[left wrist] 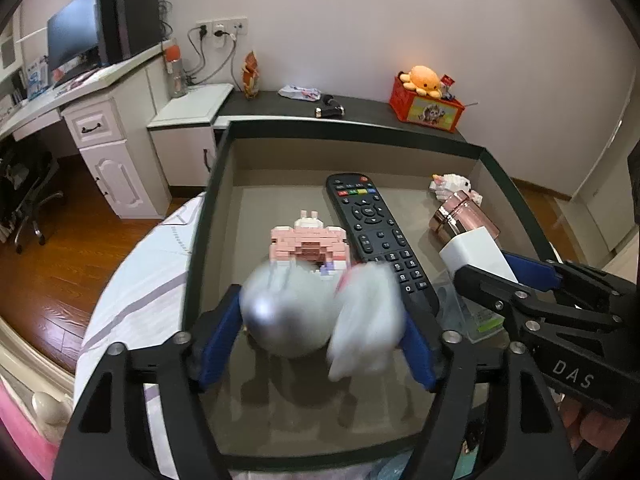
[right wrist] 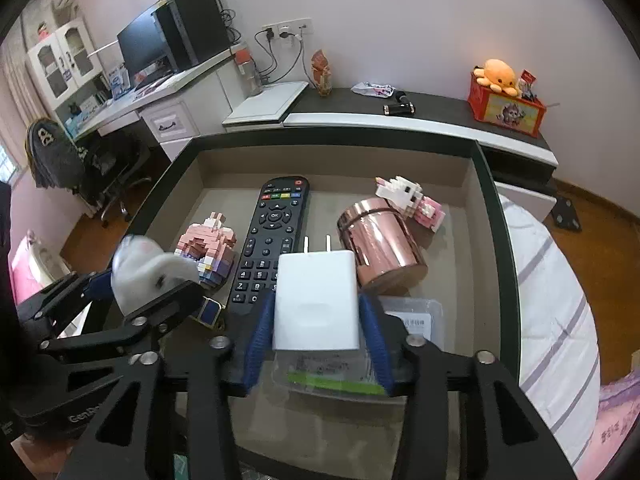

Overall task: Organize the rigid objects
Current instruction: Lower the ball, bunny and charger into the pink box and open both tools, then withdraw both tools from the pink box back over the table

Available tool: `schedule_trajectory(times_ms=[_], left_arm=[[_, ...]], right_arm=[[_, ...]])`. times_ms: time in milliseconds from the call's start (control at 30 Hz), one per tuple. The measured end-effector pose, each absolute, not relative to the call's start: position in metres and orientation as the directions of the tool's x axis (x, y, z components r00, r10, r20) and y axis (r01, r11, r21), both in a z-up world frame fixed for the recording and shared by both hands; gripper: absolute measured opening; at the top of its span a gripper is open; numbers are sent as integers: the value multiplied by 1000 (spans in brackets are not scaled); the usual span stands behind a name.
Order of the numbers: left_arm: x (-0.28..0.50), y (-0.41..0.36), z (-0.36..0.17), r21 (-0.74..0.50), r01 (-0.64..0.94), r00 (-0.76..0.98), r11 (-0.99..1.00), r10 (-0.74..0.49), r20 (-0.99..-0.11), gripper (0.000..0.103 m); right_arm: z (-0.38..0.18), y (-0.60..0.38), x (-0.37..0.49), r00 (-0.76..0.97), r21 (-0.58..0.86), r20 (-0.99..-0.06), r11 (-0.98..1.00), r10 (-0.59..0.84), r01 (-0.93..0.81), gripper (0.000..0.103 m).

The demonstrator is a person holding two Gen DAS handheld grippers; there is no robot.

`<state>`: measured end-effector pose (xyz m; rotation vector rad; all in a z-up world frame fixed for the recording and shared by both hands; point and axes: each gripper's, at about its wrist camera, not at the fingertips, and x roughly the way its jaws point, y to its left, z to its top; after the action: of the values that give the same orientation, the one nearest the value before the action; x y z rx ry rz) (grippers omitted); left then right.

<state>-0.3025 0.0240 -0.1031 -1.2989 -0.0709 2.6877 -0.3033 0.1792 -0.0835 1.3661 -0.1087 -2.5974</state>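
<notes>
A dark-rimmed box (left wrist: 208,208) with a beige floor holds a black remote (left wrist: 376,232), a pink brick figure (left wrist: 306,242), a rose-gold canister (right wrist: 380,248) on its side and a white brick unicorn (right wrist: 404,192). My left gripper (left wrist: 320,320) hangs over the box's near left part. A blurred grey-white figure (left wrist: 288,312) sits between its blue pads, which stand clear of it. My right gripper (right wrist: 318,300) is open around a white plug charger (right wrist: 316,300), prongs pointing away. The charger rests over a clear plastic case (right wrist: 416,316).
The box lies on a bed with a striped sheet (right wrist: 552,280). Behind it runs a dark ledge (right wrist: 440,104) with a red box (right wrist: 504,112) and an orange plush octopus. A white desk with a monitor (left wrist: 76,36) and an office chair stand far left.
</notes>
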Motion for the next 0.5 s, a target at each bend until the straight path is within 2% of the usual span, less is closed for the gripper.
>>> schedule_trajectory(times_ms=[33, 100, 167, 233, 267, 500], left_arm=[[-300, 22, -100, -112, -119, -620, -987, 162, -768, 84], [-293, 16, -93, -122, -116, -639, -986, 168, -751, 93], [-285, 12, -85, -143, -123, -654, -982, 189, -733, 102], [-278, 10, -78, -133, -116, -670, -984, 176, -721, 103], [-274, 8, -74, -137, -118, -676, -983, 181, -715, 103], [-238, 1, -48, -147, -114, -704, -983, 184, -686, 103]], right_arm=[[-81, 183, -300, -558, 160, -804, -978, -207, 133, 61], [-77, 189, -296, -573, 163, -796, -981, -195, 108, 82], [-69, 195, -289, -592, 188, -777, -977, -212, 102, 87], [-62, 197, -281, -605, 189, -769, -978, -205, 91, 94], [-60, 198, -279, -613, 182, -766, -980, -194, 84, 101], [-42, 204, -248, -655, 251, -719, -965, -235, 70, 103]])
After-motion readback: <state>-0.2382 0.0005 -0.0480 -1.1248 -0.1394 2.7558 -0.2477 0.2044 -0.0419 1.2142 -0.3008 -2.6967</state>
